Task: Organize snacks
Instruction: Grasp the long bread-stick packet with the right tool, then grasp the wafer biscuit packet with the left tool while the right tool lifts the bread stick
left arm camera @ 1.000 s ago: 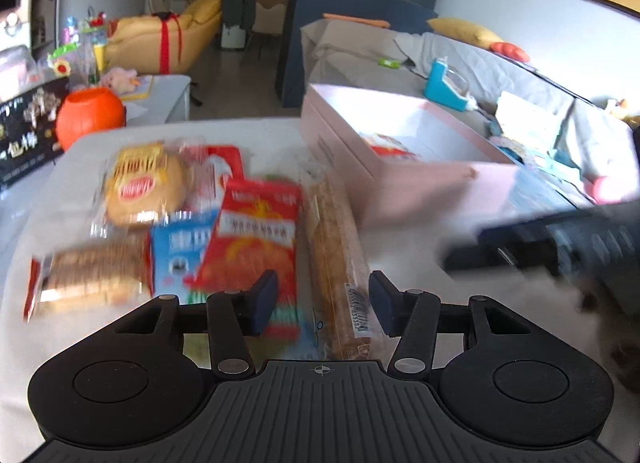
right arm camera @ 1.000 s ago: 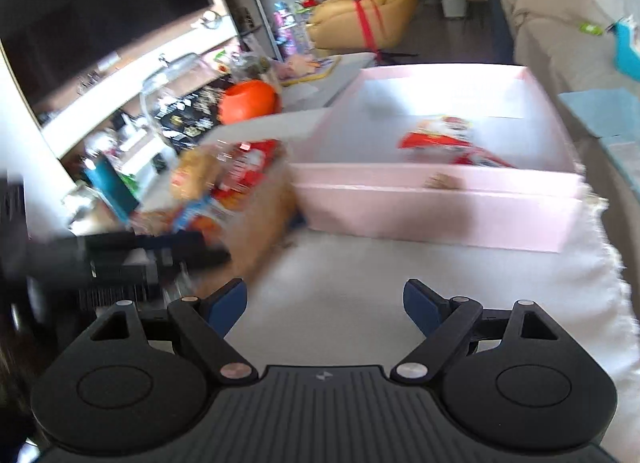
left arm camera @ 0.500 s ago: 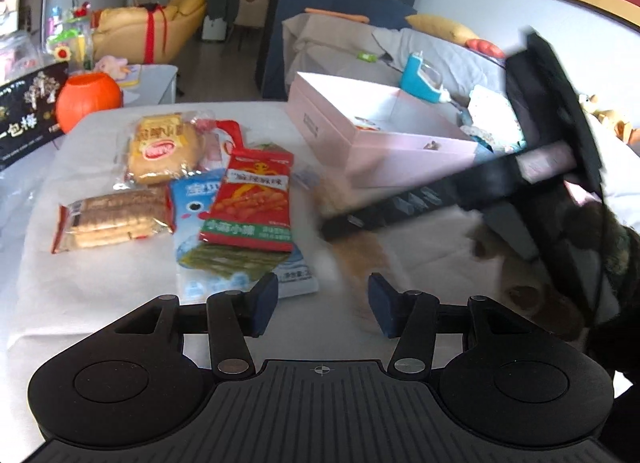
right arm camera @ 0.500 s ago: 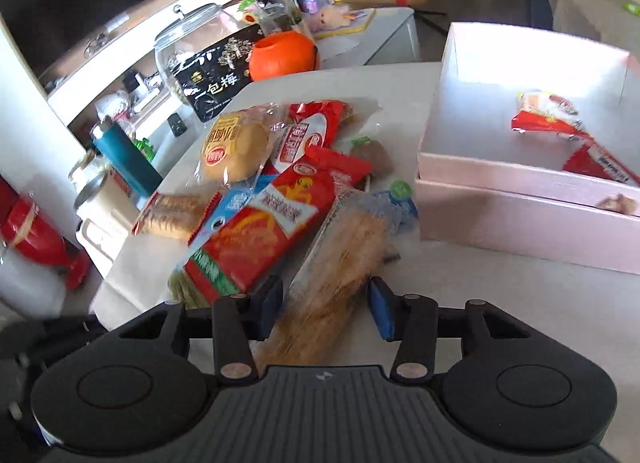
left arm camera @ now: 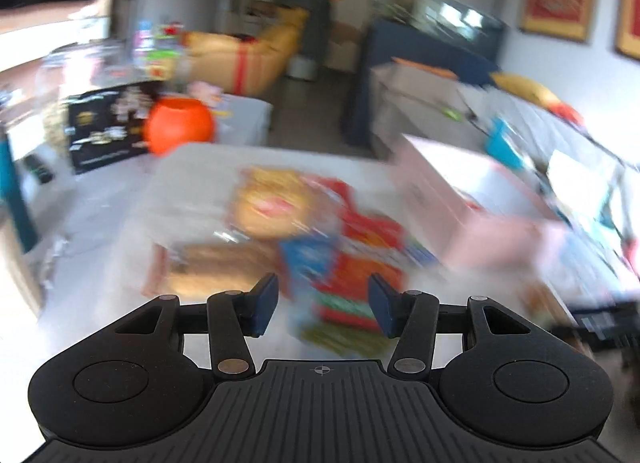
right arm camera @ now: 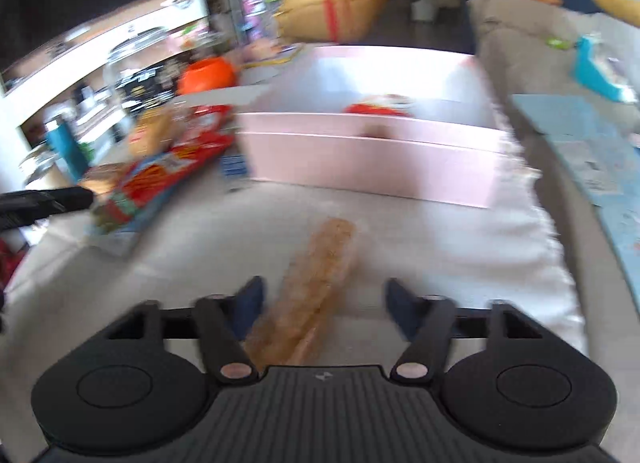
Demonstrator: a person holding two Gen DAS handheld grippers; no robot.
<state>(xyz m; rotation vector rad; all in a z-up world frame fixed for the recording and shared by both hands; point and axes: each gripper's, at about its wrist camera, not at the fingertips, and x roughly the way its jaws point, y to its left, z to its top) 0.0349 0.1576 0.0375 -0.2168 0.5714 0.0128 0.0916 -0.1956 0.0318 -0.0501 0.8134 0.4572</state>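
Both views are motion-blurred. In the right wrist view a long brown bread packet lies on the white cloth between the fingers of my right gripper, which stands open around its near end without clamping it. The pink box lies beyond, with red snack packets inside. In the left wrist view my left gripper is open and empty above a pile of snacks: a round bun packet, a biscuit packet and a red packet. The pink box is to their right.
An orange pumpkin-shaped pot and a black box stand at the table's far left. A sofa with a blue tissue box lies to the right of the table. The snack pile shows left of the box.
My right gripper has pulled the long bread packet away from the pile and swung to face the pink box; its jaws have widened. My left gripper has turned left over the pile.
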